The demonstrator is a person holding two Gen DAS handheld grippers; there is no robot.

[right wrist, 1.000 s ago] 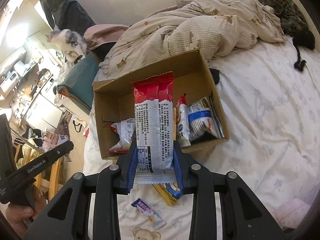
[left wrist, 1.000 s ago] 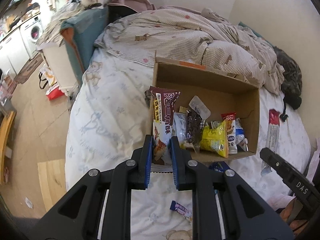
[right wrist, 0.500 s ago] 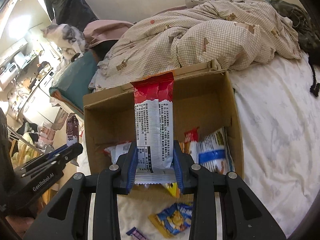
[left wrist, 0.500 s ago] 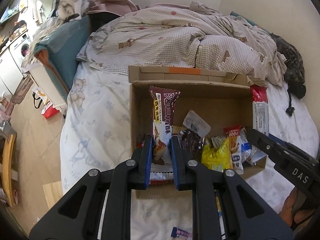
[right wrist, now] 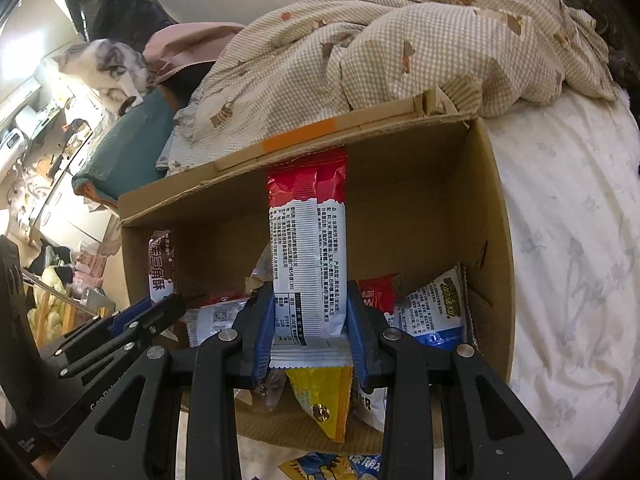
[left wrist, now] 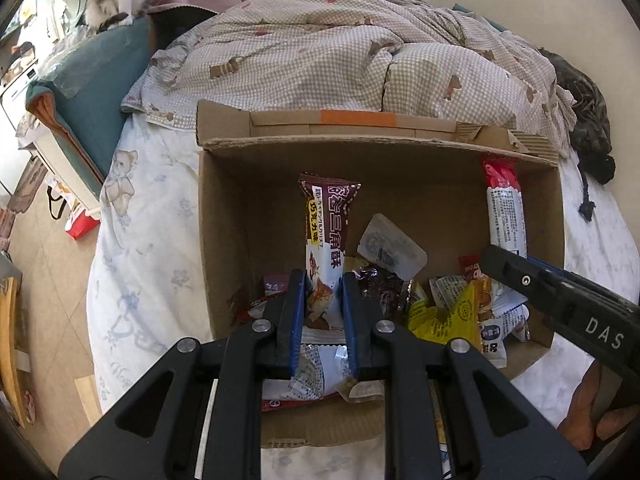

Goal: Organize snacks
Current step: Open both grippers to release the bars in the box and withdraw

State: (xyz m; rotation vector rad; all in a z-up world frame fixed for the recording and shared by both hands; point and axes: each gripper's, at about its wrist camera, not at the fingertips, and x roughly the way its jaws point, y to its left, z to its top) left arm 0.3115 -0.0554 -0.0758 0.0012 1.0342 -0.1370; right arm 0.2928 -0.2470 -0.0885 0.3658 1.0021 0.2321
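Two snacks: each upright between a gripper's pads, above the cardboard box (left wrist: pixel 224 216) (open, on the bed).
Left gripper (left wrist: pixel 323 300): clamped narrow on brown snack bar (left wrist: pixel 329 224).
Right gripper (right wrist: pixel 310 320): clamped on red-and-white snack pack (right wrist: pixel 307 240).

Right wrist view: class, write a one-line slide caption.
Right gripper holds a red-and-white snack packet upright over the cardboard box of snacks.

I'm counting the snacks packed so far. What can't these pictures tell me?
- Left wrist view: the left gripper and its brown snack bar hide packets in the cardboard box.
- Right wrist view: the right gripper and red-and-white packet cover the box's middle.
- Loose packets are cut off below.
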